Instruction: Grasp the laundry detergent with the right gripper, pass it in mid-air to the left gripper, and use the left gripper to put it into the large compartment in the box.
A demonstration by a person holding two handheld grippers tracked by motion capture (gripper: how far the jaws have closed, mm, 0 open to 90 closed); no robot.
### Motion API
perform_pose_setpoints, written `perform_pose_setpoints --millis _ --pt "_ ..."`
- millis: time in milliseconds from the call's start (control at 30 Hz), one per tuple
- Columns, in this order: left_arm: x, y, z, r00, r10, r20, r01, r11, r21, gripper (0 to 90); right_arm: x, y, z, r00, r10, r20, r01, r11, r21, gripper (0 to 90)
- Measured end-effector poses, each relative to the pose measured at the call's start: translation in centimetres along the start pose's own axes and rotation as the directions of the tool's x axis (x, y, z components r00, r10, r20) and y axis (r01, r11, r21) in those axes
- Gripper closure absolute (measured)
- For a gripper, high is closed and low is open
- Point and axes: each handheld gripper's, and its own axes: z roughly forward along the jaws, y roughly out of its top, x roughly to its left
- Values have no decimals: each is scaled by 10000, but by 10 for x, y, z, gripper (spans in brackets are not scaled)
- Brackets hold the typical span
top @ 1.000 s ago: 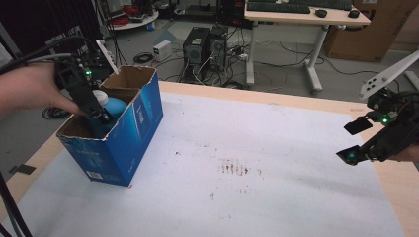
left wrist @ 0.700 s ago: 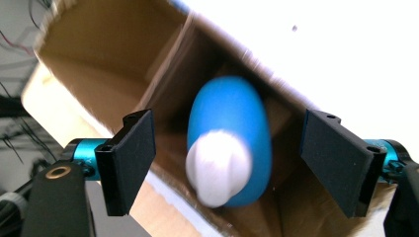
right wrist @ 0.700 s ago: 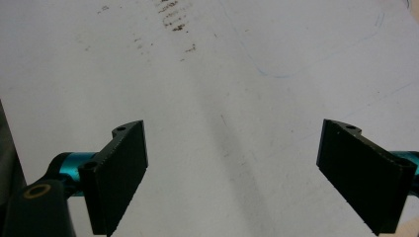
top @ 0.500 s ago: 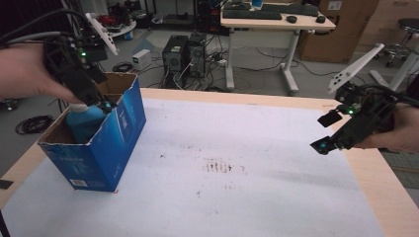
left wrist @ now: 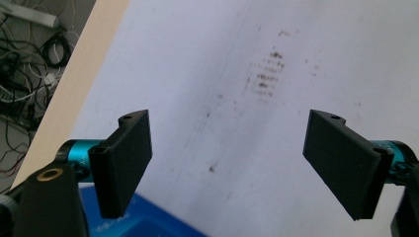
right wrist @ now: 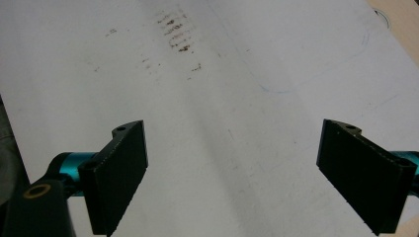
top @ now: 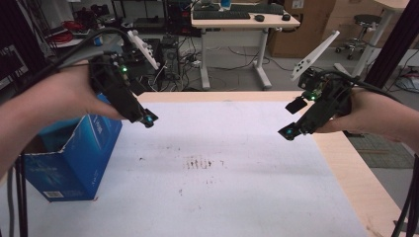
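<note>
Left gripper (top: 141,116) was off the blue cardboard box (top: 74,153), hanging just past its right edge over the white table cover (top: 232,197). In the left gripper view its jaws stood wide apart with nothing between them; they had just been opening. A corner of the box showed at the bottom of that view, below the left jaw.

Right gripper (top: 295,118) hung over the right side of the cover, near the bare wooden table edge (top: 356,173), tilted down toward the middle. Jaws also spread wide, empty, only white cover between them in the right gripper view.

Box sat at the table's left edge, top open, partly hidden by the person's left forearm (top: 34,108). Contents not visible.

Brown stain patch (top: 197,162) sat mid-table, between the two grippers and well apart from both.
</note>
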Motion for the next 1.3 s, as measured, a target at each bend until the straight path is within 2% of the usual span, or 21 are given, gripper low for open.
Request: perform_pose_setpoints --millis 167,333,500,700,1100,1133,1200,1300 --pt "-13 9 22 9999 137 59 -135 9995 -301 190 3 -3 0 10000 -34 -28 34 10000 -25 115" --pt "-22 10 43 9997 134 197 -128 9995 -273 191 6 -4 3 9999 -139 -102 138 9999 -104 115" --pt "-26 10 54 9996 17 268 -11 9997 -255 191 9 -2 6 9992 -349 -185 347 9993 -97 114" --pt "-27 9 60 9997 61 234 -59 9999 -107 191 10 0 10 9982 -562 -209 561 9984 -51 115" --pt "-28 6 64 9998 -140 153 143 9998 -144 191 9 -2 13 9980 -579 -270 577 9983 -75 115" --pt "-27 6 64 9998 -50 166 51 10000 -68 191 9 -2 14 9978 -603 -282 602 9982 -58 115" --pt "-28 5 65 9998 -151 160 153 9998 -106 191 9 -2 14 9977 -609 -294 608 9981 -32 115" --pt "-27 5 65 9999 -87 139 88 9999 -61 191 9 -1 15 9978 -587 -308 586 9983 -49 115"
